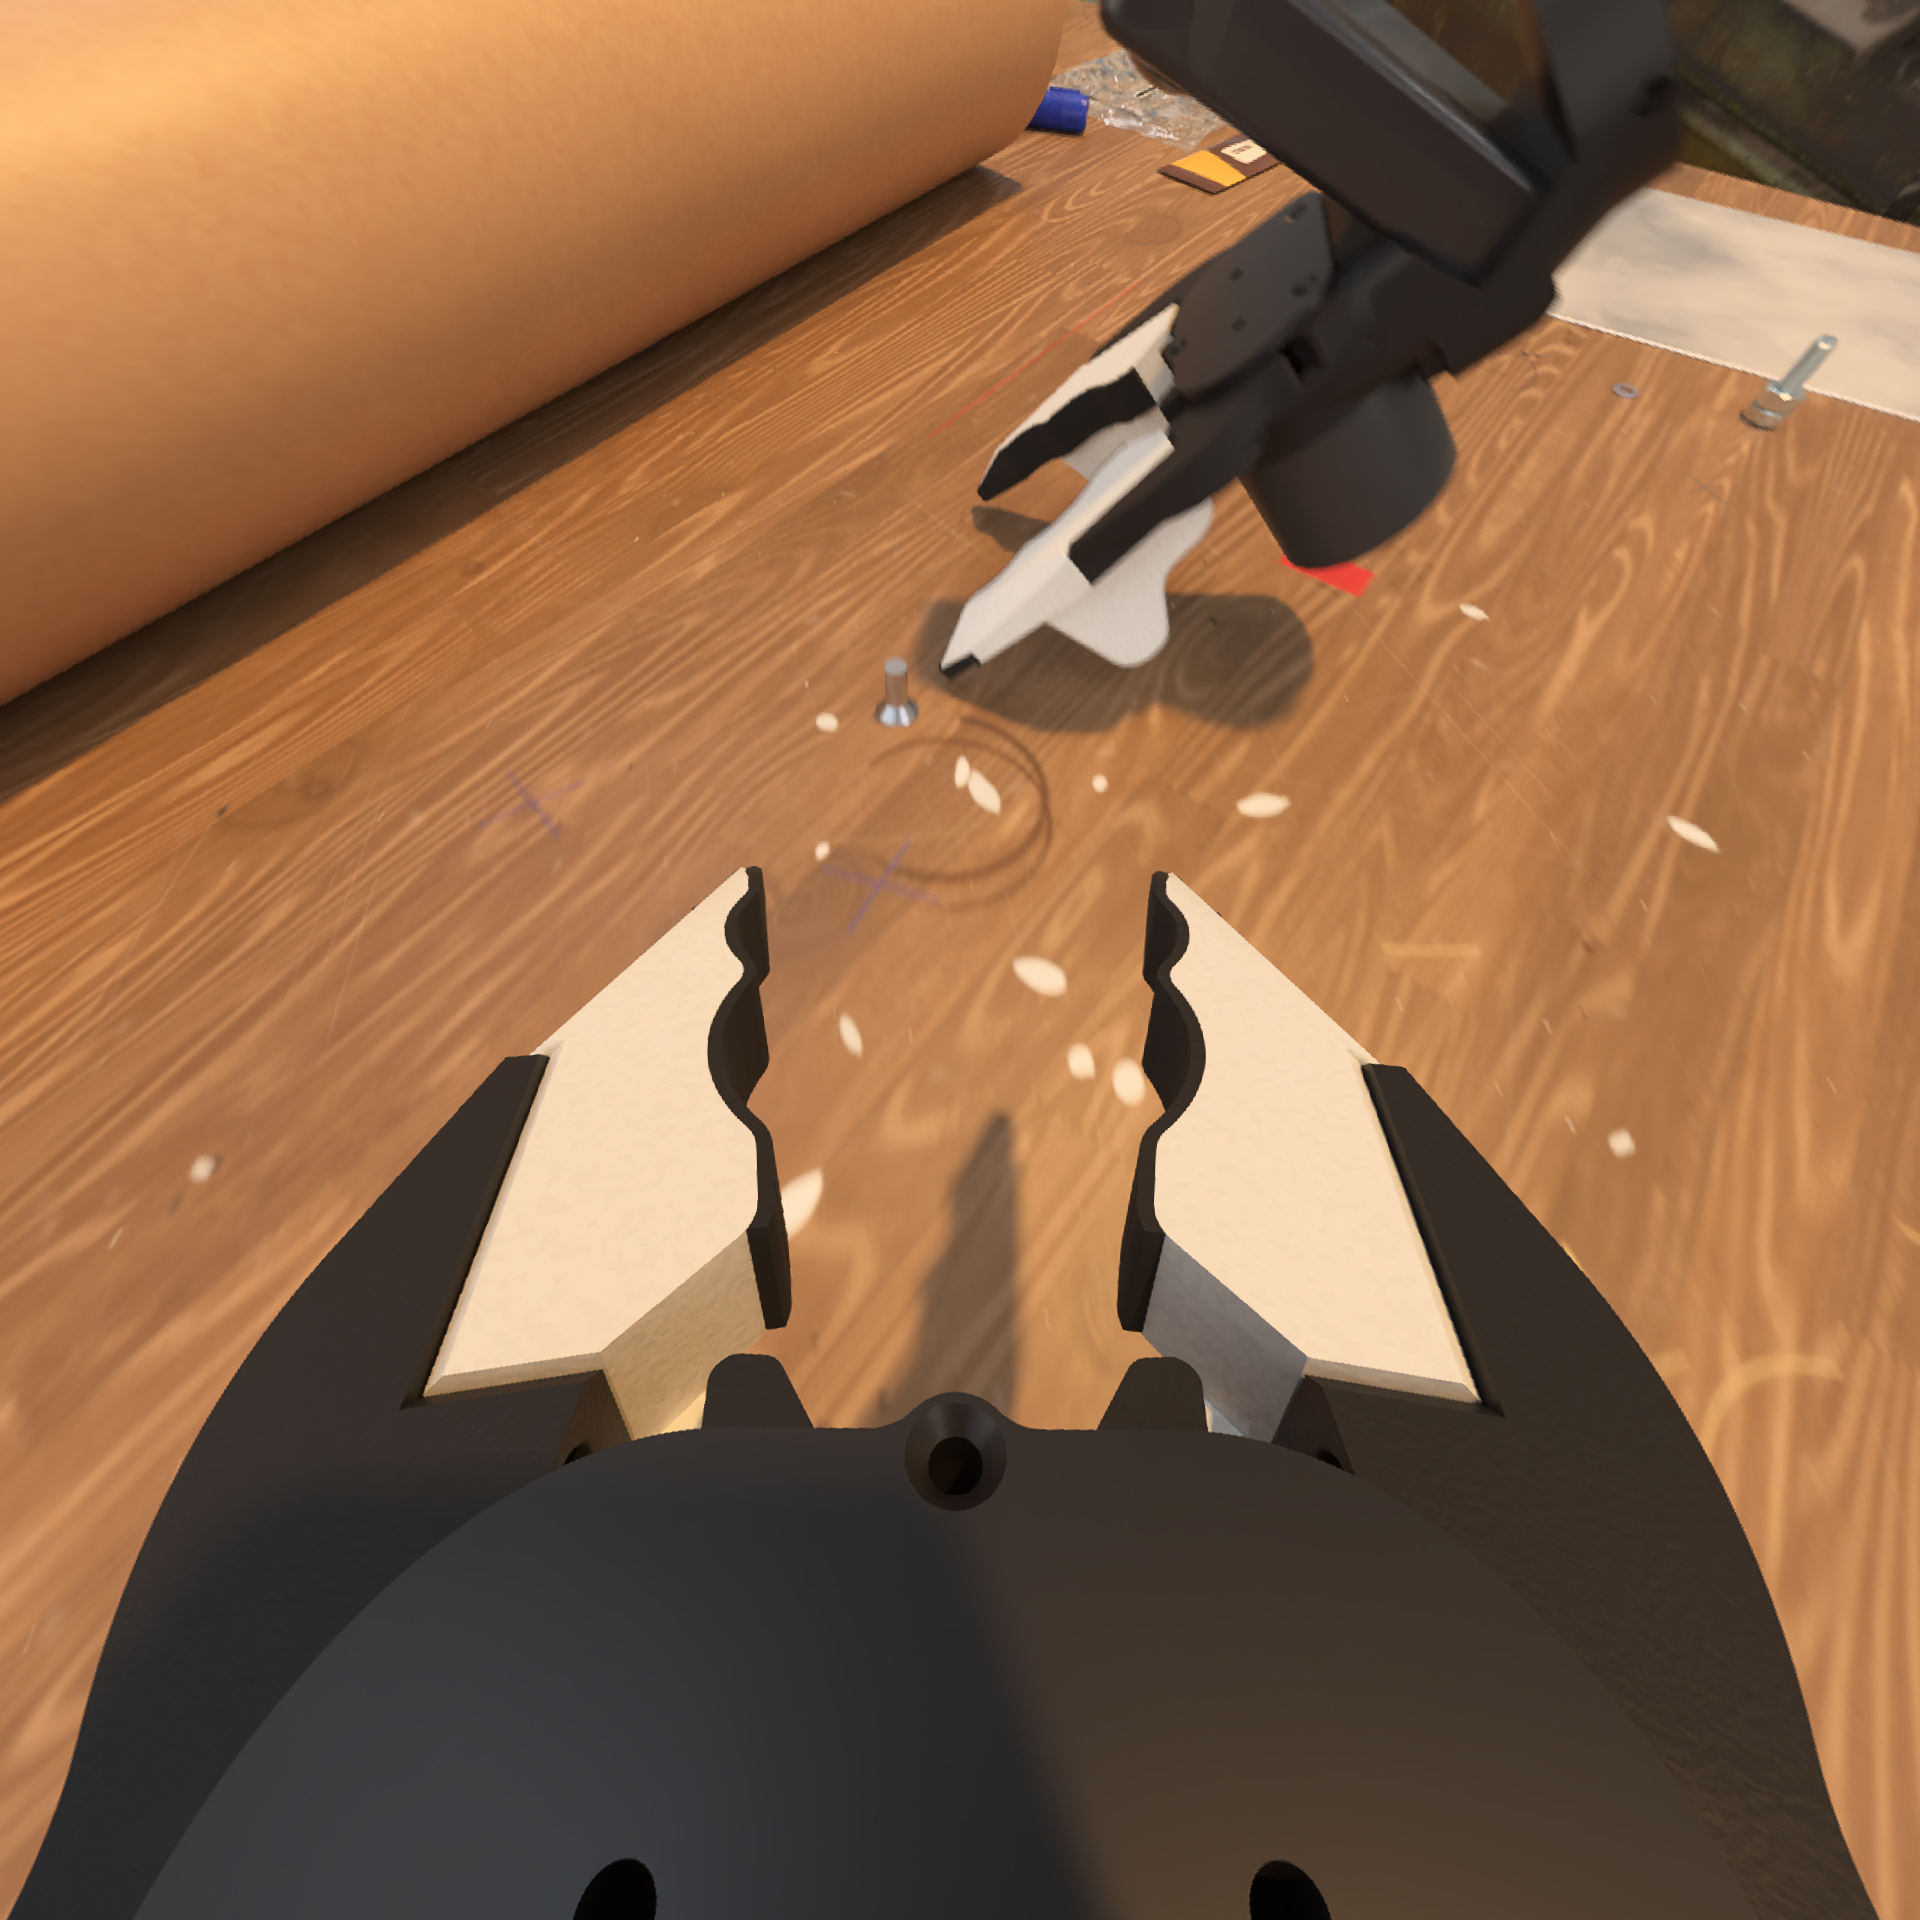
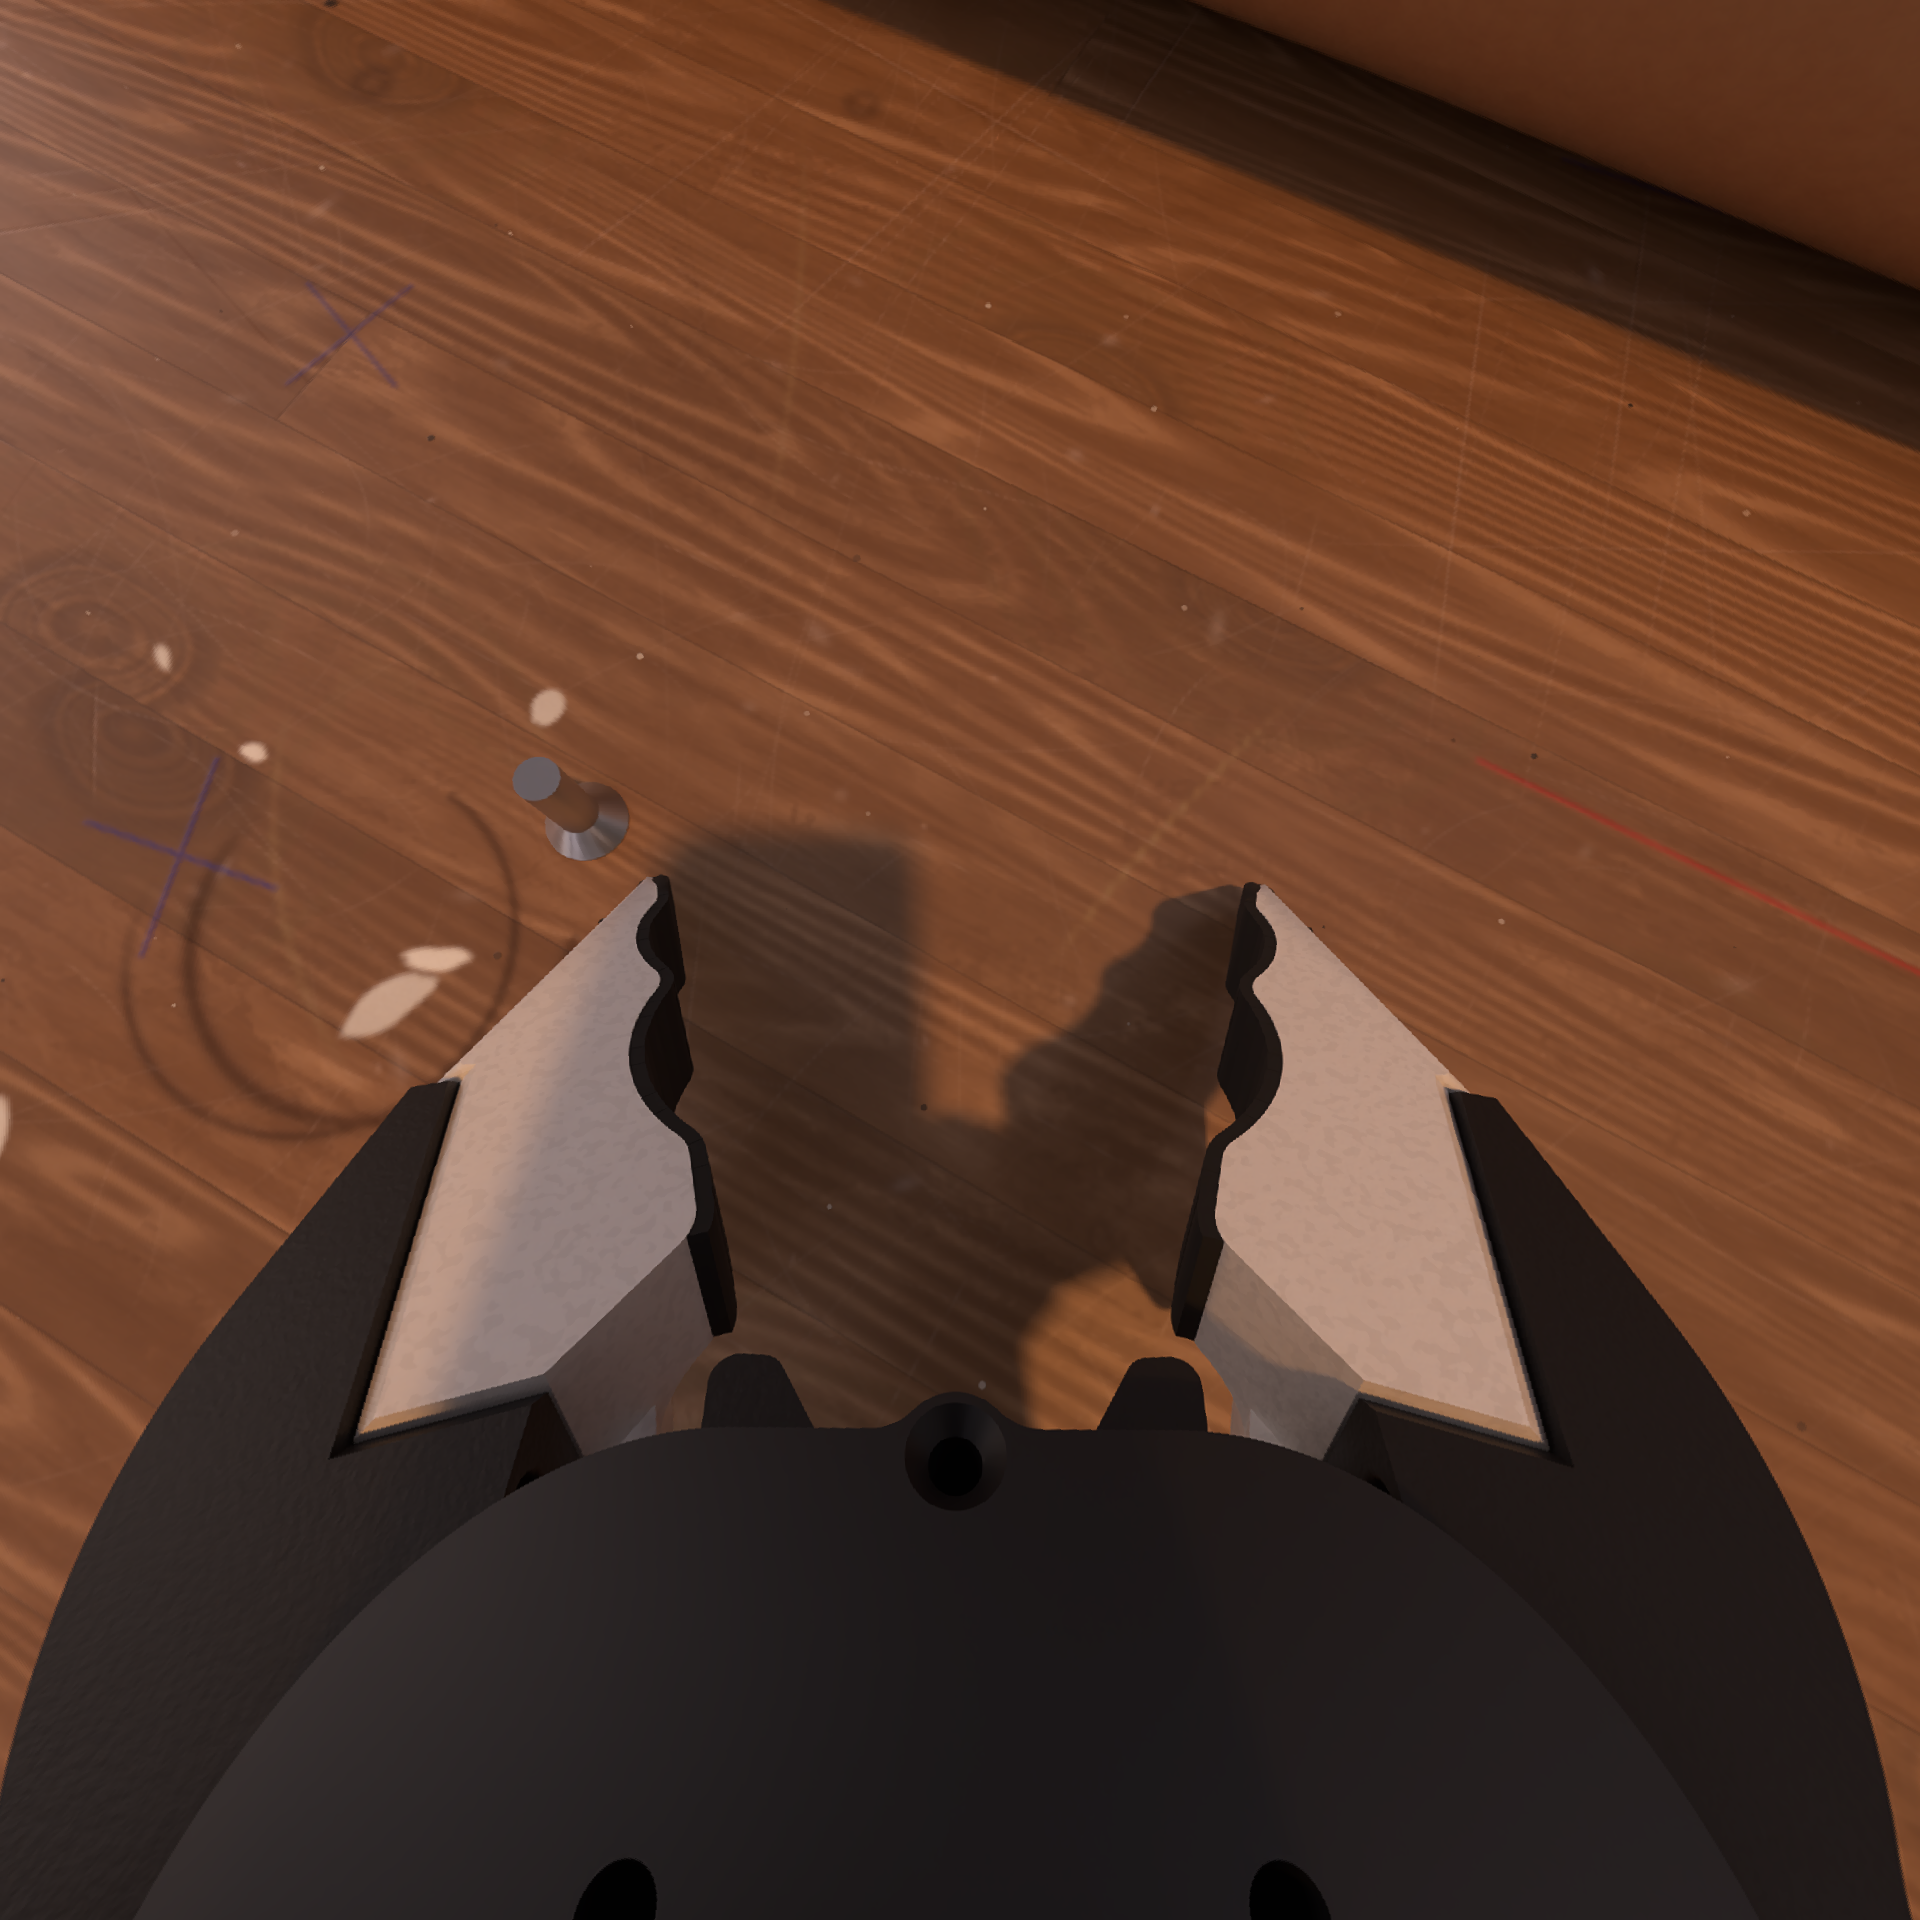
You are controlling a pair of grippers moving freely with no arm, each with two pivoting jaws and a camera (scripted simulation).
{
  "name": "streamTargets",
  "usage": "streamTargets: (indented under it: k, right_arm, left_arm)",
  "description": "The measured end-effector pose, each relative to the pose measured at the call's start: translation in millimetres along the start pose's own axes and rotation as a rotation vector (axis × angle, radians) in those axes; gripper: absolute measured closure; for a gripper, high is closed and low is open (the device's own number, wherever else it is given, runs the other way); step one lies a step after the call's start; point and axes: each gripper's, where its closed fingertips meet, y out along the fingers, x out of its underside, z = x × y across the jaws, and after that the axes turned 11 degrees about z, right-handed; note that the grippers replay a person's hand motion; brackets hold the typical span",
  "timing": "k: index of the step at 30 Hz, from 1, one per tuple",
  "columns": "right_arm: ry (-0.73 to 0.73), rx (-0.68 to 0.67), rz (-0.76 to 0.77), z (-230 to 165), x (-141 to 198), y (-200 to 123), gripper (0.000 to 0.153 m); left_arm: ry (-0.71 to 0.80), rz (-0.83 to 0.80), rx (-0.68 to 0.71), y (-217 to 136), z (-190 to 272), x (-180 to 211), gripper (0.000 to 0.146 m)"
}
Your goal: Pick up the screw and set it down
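Note:
A small silver screw (image 1: 895, 694) stands head down on the wooden table, shank up. It also shows in the right wrist view (image 2: 575, 809), just beyond my right gripper's left fingertip (image 2: 649, 914). My right gripper (image 2: 954, 883) is open and empty, low over the table, with the screw outside its jaws to the left. In the left wrist view the right gripper (image 1: 971, 577) hangs just right of the screw. My left gripper (image 1: 956, 875) is open and empty, some way short of the screw.
A big brown paper roll (image 1: 436, 239) lies along the left. A bolt with a nut (image 1: 1789, 382), a washer (image 1: 1624, 391) and a white sheet (image 1: 1756, 281) sit far right. A blue object (image 1: 1058, 108) and a brown-orange card (image 1: 1218, 163) lie at the back. Pale chips, pen crosses and a drawn ring (image 1: 977, 821) mark the table.

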Motion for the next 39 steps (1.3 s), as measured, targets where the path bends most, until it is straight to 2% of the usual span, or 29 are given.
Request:
streamTargets:
  k: [4, 7, 9, 11, 15, 20, 25, 28, 32, 36, 39]
  right_arm:
    - [0.011, 0.012, 0.007, 2.1, 0.6, -3.3, 0.052]
    - [0.026, -0.011, 0.08, 4.3, -5.9, -13.7, 0.08]
    - [0.041, -0.049, 0.157, 6.0, -14.3, -21.4, 0.09]
    - [0.066, -0.074, 0.201, 9.9, -19.1, -26.8, 0.095]
    - [0.106, -0.118, 0.242, 10.4, -25.2, -30.4, 0.096]
    - [0.02, -0.088, 0.251, 8.8, -28.4, -29.1, 0.091]
    - [0.005, -0.072, 0.265, 10.4, -30.3, -29.7, 0.09]
    - [0.009, -0.08, 0.288, 9.4, -33.8, -31.5, 0.09]
    - [-0.022, -0.139, 0.355, -2.7, -45.0, -36.5, 0.084]
    - [-0.145, -0.202, 0.42, -26.5, -53.3, -40.1, 0.079]
    - [-0.264, -0.256, 0.43, -54.3, -52.2, -37.4, 0.076]
  left_arm:
    - [-0.05, -0.094, 0.055, 67.9, -3.8, -1.1, 0.085]
    - [-0.002, -0.163, 0.056, 106.4, -5.1, 5.3, 0.104]
    - [0.027, -0.181, 0.032, 120.9, -8.1, 7.1, 0.113]
    - [0.031, -0.212, 0.01, 130.6, -12.1, 11.4, 0.115]
    - [0.031, -0.287, -0.041, 141.1, -21.4, 21.1, 0.118]
    - [0.071, -0.378, -0.106, 151.1, -29.6, 32.9, 0.119]
    - [0.07, -0.43, -0.083, 156.9, -24.5, 40.7, 0.134]
    - [0.095, -0.453, -0.07, 152.7, -23.7, 37.5, 0.138]
    - [0.17, -0.356, -0.117, 123.4, -35.4, 13.3, 0.138]
    - [0.186, -0.25, -0.203, 56.4, -62.1, 6.5, 0.138]
    - [0.19, -0.168, -0.211, -4.4, -73.3, 15.7, 0.138]
